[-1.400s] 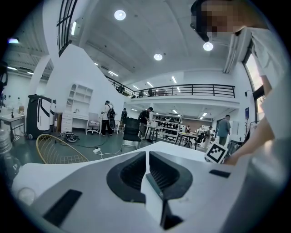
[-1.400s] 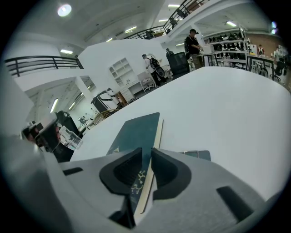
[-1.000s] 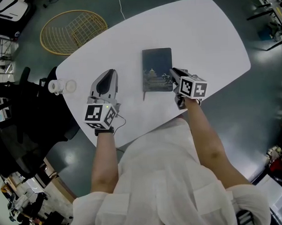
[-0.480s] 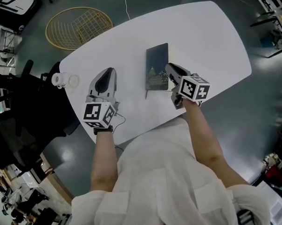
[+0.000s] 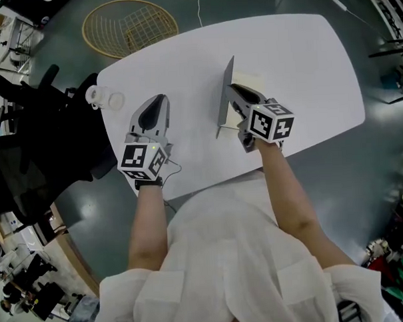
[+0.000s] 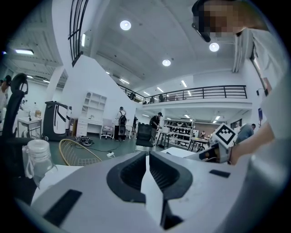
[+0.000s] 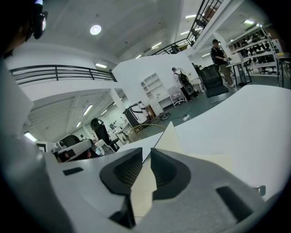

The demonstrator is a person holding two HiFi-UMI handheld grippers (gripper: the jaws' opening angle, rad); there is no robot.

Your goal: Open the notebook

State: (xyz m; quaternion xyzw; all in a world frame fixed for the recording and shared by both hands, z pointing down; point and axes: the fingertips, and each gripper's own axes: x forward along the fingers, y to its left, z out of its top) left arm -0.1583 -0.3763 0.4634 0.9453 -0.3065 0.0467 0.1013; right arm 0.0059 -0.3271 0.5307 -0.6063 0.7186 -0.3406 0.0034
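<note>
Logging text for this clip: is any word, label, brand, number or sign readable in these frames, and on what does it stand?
No legible text in any view.
Notebook: its cover stands nearly edge-on, so nothing on it can be read.
Left marker cube and right marker cube: black-and-white square patterns only, no letters or digits.
Shelves far back in the hall: too small and blurred to read.

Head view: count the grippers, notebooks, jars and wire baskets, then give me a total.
grippers: 2, the left gripper and the right gripper
notebook: 1
clear jar: 1
wire basket: 1
total: 5
</note>
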